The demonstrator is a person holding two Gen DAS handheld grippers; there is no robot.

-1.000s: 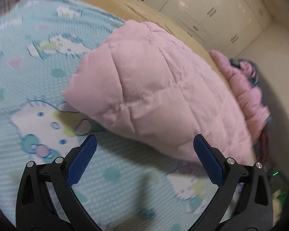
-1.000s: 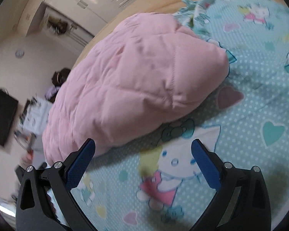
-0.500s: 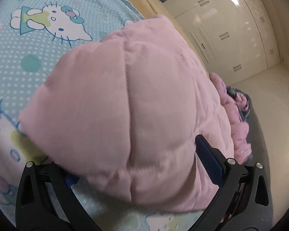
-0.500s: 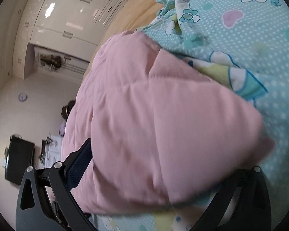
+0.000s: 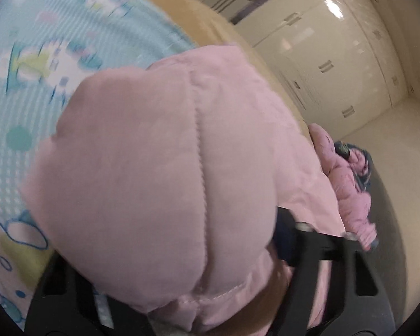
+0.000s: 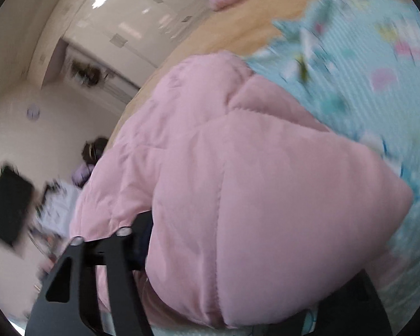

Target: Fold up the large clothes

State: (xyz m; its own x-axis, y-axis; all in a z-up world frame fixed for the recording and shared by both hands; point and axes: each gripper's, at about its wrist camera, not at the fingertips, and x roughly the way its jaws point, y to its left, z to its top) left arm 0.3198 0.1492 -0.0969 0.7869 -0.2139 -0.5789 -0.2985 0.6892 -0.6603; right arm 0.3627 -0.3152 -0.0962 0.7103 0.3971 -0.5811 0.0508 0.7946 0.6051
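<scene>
Bunching between both grippers' closed fingers, the pink padded jacket (image 5: 159,173) may slip free; slick bulky fill.

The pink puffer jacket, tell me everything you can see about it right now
The pink jacket is thick and quilted, with stitched seams dividing puffy panels and a soft, matte fabric. It is bunched into a rounded bundle on the blue cartoon-print bedsheet, near the tan mattress edge. It fills the space between the fingers of the left gripper and the right gripper, one at each end. The pictures are blurred, so I cannot make out a zipper or pockets.
</scene>
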